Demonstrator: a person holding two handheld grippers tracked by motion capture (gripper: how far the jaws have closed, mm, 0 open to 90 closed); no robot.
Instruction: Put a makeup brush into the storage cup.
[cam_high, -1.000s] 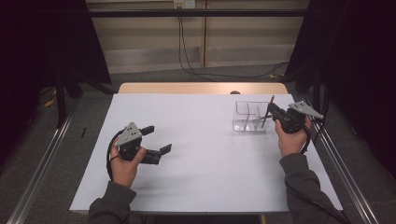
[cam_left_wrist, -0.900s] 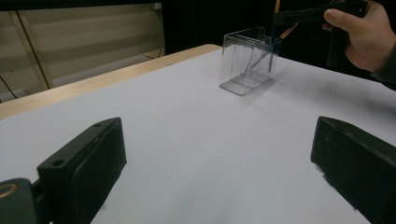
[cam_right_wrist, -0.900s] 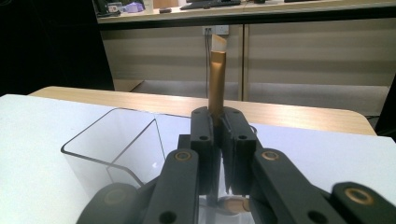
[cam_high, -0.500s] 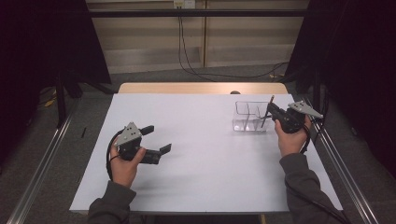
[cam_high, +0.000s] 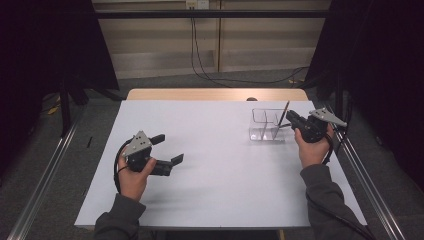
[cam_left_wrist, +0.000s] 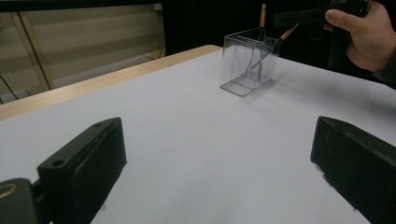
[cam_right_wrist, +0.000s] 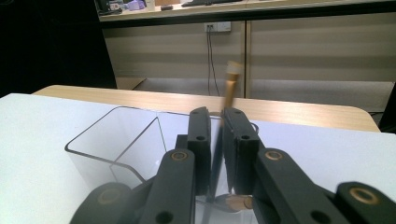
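Overhead, a white table (cam_high: 220, 170) stands in a dim room with pale wall panels and dark curtains; at its far right a clear box (cam_high: 267, 125) holds a slanted brush (cam_high: 284, 114), which the right gripper (cam_high: 290, 118) pinches, while the left gripper (cam_high: 170, 150) rests near left. In the left gripper view its jaws gape wide, the clear box (cam_left_wrist: 247, 67) well beyond them; in the right gripper view the jaws clench the brush (cam_right_wrist: 224, 121) upright over the box's (cam_right_wrist: 116, 140) right compartment.

Both forearms wear dark grey sleeves. The left gripper (cam_high: 167, 152) is black, with blocky jaws bearing small round holes, a grey three-cornered plate on top and a black cable looping behind. The right gripper (cam_right_wrist: 212, 140) shows brass-coloured pivot screws on its black links.
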